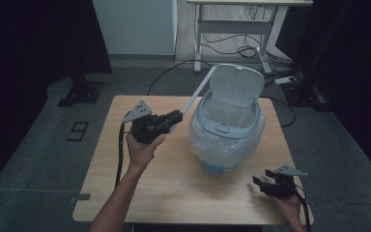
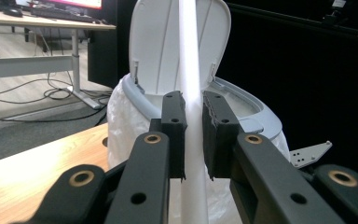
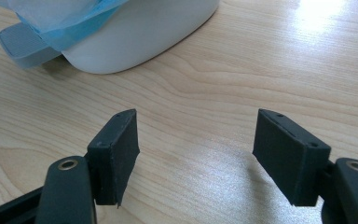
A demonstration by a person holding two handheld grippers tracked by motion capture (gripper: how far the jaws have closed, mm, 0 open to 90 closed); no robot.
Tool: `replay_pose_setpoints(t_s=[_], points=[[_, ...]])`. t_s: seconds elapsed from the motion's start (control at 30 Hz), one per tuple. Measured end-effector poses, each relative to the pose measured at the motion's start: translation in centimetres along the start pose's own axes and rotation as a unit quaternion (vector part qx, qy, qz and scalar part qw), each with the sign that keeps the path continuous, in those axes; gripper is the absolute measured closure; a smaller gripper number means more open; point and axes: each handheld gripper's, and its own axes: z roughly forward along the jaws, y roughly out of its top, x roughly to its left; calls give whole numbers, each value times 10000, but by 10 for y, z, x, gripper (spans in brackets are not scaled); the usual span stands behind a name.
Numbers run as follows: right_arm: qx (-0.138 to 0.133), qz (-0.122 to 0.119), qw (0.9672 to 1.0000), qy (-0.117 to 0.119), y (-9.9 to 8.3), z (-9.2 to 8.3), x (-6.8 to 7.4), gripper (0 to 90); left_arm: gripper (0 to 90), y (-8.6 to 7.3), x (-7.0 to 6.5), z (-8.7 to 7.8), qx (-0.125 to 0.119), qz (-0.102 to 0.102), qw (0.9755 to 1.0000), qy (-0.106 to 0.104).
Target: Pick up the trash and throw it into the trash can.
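1. Two hand-held grippers are over the bench (image 1: 125,193): the left hand-held gripper (image 1: 176,116) is raised left of the bin (image 1: 227,140), the right hand-held gripper (image 1: 263,179) low by the near right corner.
2. The left one's jaws are clamped on a thin white strip (image 1: 195,94), which slants up from them to the bin's raised lid (image 1: 236,87).
3. The right one's jaws stand apart with nothing between them, just bare wood (image 3: 196,140).
4. The bin sits right of the bench's middle, its lid upright and a clear liner (image 1: 205,140) draped over its rim.
5. Bare bench lies in front of the bin and on the left half; the right hand-held gripper is close to the near edge.
6. The bin's back reaches near the far edge.
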Motion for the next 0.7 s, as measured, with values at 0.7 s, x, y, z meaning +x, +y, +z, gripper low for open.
replay_pose_setpoints(t_s=[0.7], points=[[29,36,10000,-56,0,0,-1,307,795,16,-5,25,169,79,9998,-56]])
